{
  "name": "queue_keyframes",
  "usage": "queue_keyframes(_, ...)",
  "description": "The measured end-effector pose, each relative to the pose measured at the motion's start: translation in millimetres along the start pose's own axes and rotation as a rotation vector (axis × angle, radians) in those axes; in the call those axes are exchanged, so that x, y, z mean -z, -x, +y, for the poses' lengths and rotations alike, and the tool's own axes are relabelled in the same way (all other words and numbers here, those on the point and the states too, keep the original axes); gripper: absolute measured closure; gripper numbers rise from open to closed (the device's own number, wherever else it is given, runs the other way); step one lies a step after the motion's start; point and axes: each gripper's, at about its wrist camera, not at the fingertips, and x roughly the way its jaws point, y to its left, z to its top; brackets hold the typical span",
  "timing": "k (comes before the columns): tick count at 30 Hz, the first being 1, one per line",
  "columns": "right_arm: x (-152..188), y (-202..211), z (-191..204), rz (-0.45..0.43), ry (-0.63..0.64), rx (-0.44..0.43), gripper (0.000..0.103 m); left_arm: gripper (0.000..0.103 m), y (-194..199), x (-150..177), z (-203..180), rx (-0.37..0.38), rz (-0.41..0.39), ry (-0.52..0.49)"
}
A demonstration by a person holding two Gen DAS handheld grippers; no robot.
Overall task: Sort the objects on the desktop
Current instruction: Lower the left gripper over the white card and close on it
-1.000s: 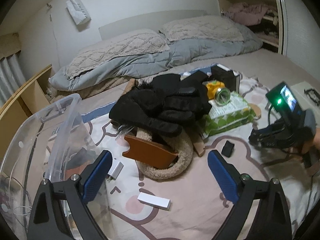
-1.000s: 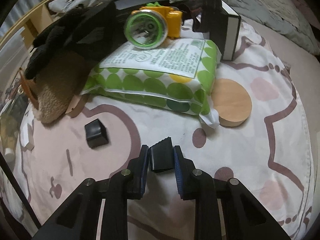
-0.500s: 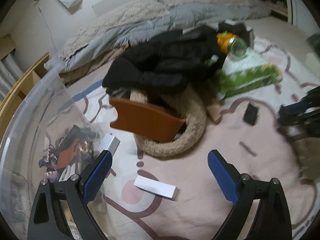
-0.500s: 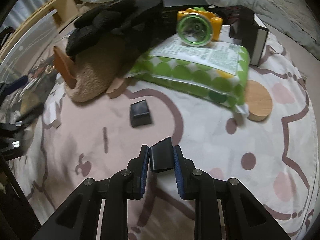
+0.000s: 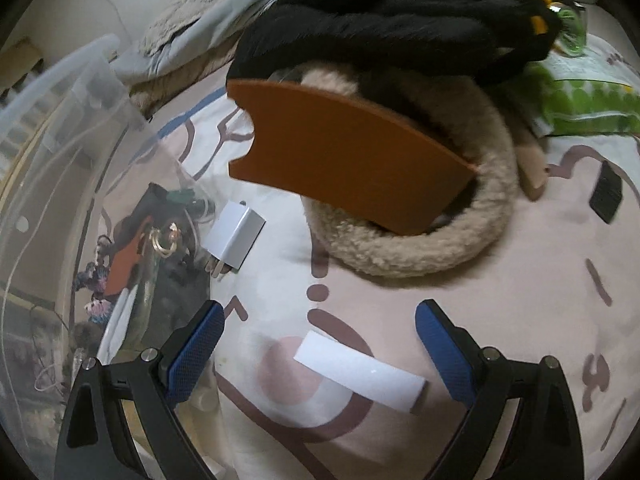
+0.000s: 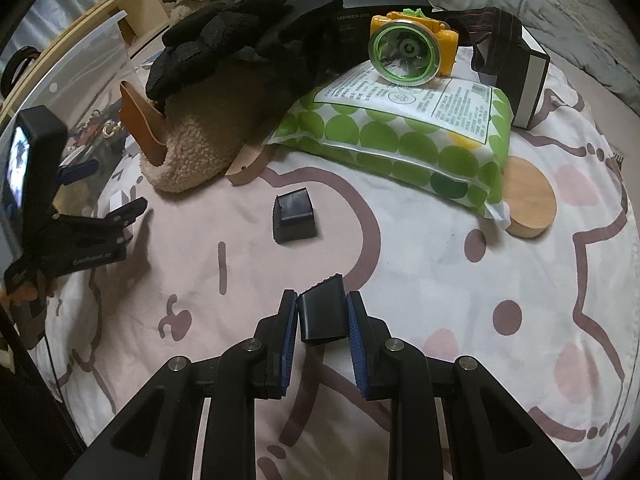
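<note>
My left gripper (image 5: 318, 346) is open, low over the patterned blanket, and a flat white strip (image 5: 359, 372) lies between its blue fingers without touching them. A white charger plug (image 5: 234, 239) rests just beyond, beside the clear plastic bin (image 5: 52, 184). My right gripper (image 6: 322, 320) is shut on a small black wedge-shaped block (image 6: 322, 314), held above the blanket. A second black block (image 6: 294, 216) lies on the blanket ahead of it. In the right wrist view, the left gripper (image 6: 100, 212) appears at the far left by the bin.
A fleece slipper (image 5: 420, 216) holds an orange leather piece (image 5: 344, 152), with black gloves (image 5: 392, 20) on top. A green-dotted wipes pack (image 6: 404, 132) carries a yellow-green headlamp (image 6: 408, 54). A wooden coaster (image 6: 528, 196) and a black box (image 6: 524, 68) lie to the right. The bin holds cables and trinkets.
The left gripper has dropped and tilted down towards the white strip, which now lies between its open fingers. The right gripper has shifted slightly and rolled, still holding the black block.
</note>
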Motion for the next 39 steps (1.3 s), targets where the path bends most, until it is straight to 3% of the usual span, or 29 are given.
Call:
queue_keyframes(5,0,1,0,-0.001,0.002,-0.006,0.078,0.006,-9,2,4,0.099,0.048,0.037)
queue_keyframes(10,-2,1,-1,-0.009,-0.011,-0.003,0.078,0.006,-5,10,-1,0.279,0.083,0.071)
queue_keyframes(21,2,8,6,-0.019,0.03,0.01,0.078,0.006,30,37,-43,0.513,0.051,-0.11)
queue_keyframes(25,4,6,11,-0.013,0.072,0.018,0.078,0.006,36,42,-47,0.511,0.03,-0.123)
queue_keyframes(30,11,5,5,-0.027,0.102,0.028,0.078,0.006,33,42,-42,0.504,0.04,-0.002)
queue_keyframes(39,15,-6,-6,0.009,0.089,0.051,0.078,0.014,30,39,-35,0.479,0.018,0.091)
